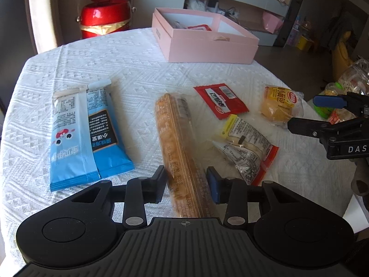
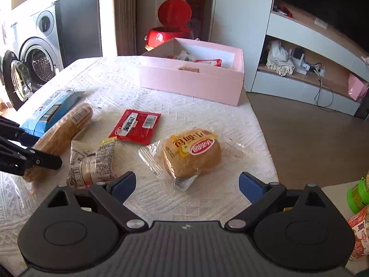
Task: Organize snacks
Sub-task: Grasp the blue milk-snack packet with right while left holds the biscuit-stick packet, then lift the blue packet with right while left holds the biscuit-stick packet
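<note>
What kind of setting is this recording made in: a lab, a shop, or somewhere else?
Most likely a home. A front-loading washing machine stands with its door open, a wall shelf unit holds cables and household clutter, and the snacks lie on a table under a white textured cloth.

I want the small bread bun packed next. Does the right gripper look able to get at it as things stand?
Probably yes. The right gripper is open, with the bread bun lying just ahead of its fingers on the tablecloth, nothing lying on it or between them.
</note>
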The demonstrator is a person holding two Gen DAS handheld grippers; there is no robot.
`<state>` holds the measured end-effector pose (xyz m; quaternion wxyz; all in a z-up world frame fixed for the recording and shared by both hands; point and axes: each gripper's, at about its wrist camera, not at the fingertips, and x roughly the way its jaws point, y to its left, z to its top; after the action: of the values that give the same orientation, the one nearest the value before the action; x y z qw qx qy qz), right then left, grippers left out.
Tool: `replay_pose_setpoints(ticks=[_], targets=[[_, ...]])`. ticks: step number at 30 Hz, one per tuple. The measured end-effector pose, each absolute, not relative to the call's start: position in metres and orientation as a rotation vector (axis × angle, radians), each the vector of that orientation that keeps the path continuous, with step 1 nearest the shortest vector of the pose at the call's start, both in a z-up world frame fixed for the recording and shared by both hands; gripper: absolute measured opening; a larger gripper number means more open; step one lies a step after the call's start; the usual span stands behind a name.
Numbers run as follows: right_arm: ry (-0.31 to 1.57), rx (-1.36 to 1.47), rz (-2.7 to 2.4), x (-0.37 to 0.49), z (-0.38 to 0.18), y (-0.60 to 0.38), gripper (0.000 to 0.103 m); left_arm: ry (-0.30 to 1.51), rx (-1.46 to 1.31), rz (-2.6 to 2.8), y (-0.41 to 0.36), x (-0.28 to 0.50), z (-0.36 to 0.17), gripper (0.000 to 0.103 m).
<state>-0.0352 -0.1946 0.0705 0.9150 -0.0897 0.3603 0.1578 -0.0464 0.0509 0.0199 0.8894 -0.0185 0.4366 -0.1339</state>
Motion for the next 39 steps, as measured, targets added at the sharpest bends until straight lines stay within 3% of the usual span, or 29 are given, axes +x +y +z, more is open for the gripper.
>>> replay_pose_setpoints(ticks=[7, 12, 19, 20, 24, 27, 29, 30, 31, 32, 39], targets=[[0.773, -0.087, 0.519, -0.003, 0.111, -0.137, 0.097, 0.906, -0.139, -0.293, 0.071, -0.063, 0.019, 0.037], [1.037, -0.037, 0.731, 0.055, 0.112, -0.037, 0.097, 0.906, -0.122, -0.279, 0.078, -0.075, 0.019, 0.039], [1.167, -0.357, 0.802, 0.078, 0.068, 0.088, 0.097, 0.901, -0.093, -0.203, 0.090, -0.088, 0.020, 0.039], [1.198, -0.388, 0.796, 0.079, 0.061, 0.097, 0.102, 0.899, -0.088, -0.202, 0.089, -0.088, 0.020, 0.039], [1.159, -0.488, 0.792, 0.070, 0.058, 0.117, 0.102, 0.892, -0.055, -0.197, 0.083, -0.086, 0.021, 0.039], [1.118, -0.491, 0.787, 0.066, 0.065, 0.112, 0.085, 0.889, -0.035, -0.196, 0.080, -0.086, 0.021, 0.039], [1.089, -0.484, 0.790, 0.067, 0.077, 0.102, 0.068, 0.887, -0.037, -0.199, 0.079, -0.085, 0.021, 0.040], [1.066, -0.474, 0.792, 0.067, 0.085, 0.095, 0.065, 0.887, -0.040, -0.200, 0.079, -0.084, 0.021, 0.040], [1.043, -0.466, 0.787, 0.068, 0.093, 0.086, 0.030, 0.887, -0.043, -0.198, 0.075, -0.082, 0.023, 0.040], [1.028, -0.464, 0.767, 0.070, 0.101, 0.074, 0.003, 0.887, -0.045, -0.197, 0.075, -0.081, 0.023, 0.040], [1.002, -0.452, 0.652, 0.072, 0.112, 0.001, 0.003, 0.882, -0.024, -0.192, 0.067, -0.080, 0.022, 0.040]])
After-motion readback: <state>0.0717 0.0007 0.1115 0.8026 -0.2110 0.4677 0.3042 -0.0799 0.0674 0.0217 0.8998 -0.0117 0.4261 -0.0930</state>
